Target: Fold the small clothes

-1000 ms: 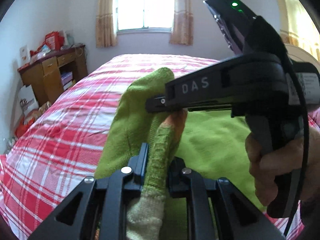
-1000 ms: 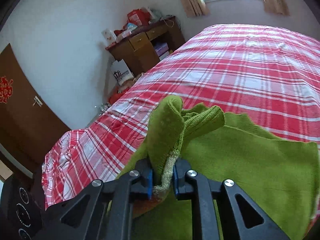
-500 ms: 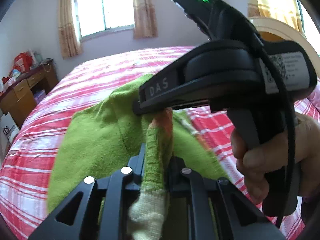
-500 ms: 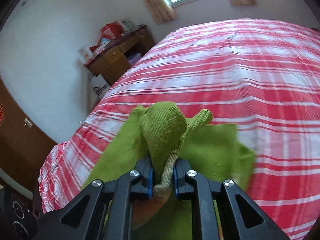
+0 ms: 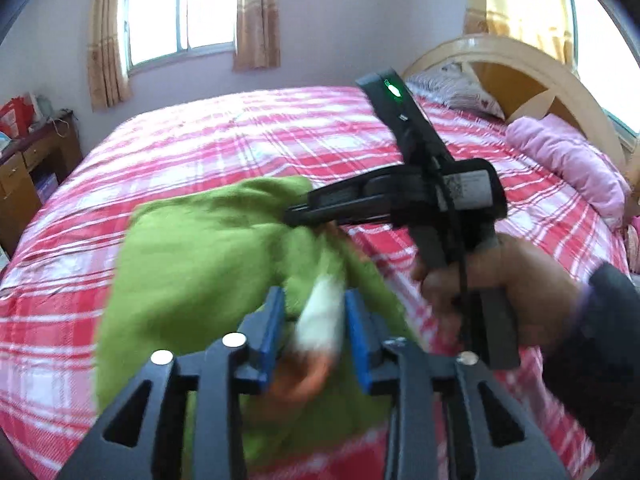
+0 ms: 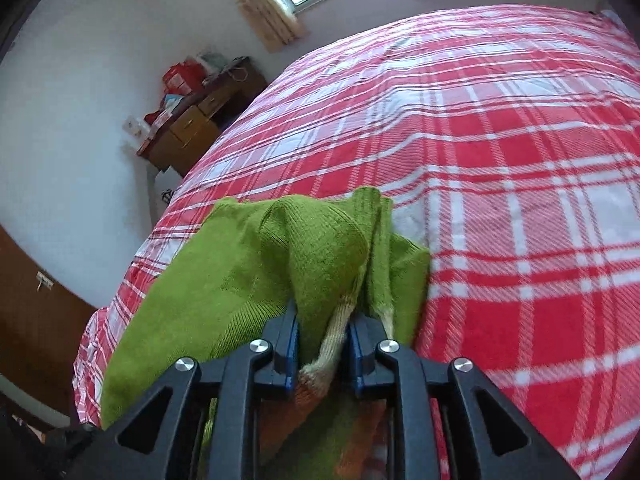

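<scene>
A small green knitted sweater with cream and orange trim lies bunched on the red plaid bed. My left gripper has its blue pads apart, with the cream cuff loose and blurred between them. My right gripper is shut on a fold of the sweater at its cream-edged hem. In the left wrist view the right gripper is held by a hand just beyond, touching the sweater's top edge.
A wooden headboard and pink pillow are at the right. A wooden desk stands by the left wall under a window. A brown door is at lower left.
The left gripper has opened and the cuff slips between its pads. Both grippers have swung toward the bed's middle and lowered the sweater onto the bedcover. The right gripper keeps its hold.
</scene>
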`<state>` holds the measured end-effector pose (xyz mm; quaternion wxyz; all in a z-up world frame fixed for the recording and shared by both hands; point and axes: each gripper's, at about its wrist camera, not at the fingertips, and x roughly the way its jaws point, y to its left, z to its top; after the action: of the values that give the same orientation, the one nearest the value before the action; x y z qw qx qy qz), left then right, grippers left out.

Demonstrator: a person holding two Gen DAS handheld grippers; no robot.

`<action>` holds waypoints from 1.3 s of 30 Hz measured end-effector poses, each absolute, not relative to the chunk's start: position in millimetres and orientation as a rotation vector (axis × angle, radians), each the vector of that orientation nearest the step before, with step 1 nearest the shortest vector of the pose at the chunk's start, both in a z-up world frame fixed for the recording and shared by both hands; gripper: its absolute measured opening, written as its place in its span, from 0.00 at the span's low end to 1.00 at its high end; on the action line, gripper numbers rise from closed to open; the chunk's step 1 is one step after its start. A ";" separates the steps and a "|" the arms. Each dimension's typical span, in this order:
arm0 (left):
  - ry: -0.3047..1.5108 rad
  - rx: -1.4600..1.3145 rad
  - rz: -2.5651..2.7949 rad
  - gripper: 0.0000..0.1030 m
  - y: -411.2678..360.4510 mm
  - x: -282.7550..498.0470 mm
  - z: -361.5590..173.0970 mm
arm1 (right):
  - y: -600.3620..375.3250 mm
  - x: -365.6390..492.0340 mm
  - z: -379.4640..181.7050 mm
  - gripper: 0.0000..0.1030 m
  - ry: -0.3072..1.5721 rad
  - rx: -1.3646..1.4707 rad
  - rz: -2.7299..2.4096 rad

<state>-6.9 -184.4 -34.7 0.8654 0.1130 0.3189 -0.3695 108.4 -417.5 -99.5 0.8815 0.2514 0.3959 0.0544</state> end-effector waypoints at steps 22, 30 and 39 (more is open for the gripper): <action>0.782 0.054 -0.538 0.62 -26.0 -14.6 -50.5 | -274.3 3.0 -45.0 0.58 0.810 0.243 0.145; 0.804 0.036 -0.533 0.62 -20.0 -3.0 -48.4 | -286.7 -10.8 -73.6 0.08 0.838 0.334 0.070; 0.769 0.073 -0.557 0.62 -66.7 29.0 -42.0 | -318.3 -43.5 -72.0 0.05 0.831 0.360 0.031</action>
<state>29.0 -66.7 -42.0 0.8888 0.0353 0.3701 -0.2680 -43.5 -318.3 -72.0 0.8991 0.1741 0.4014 0.0151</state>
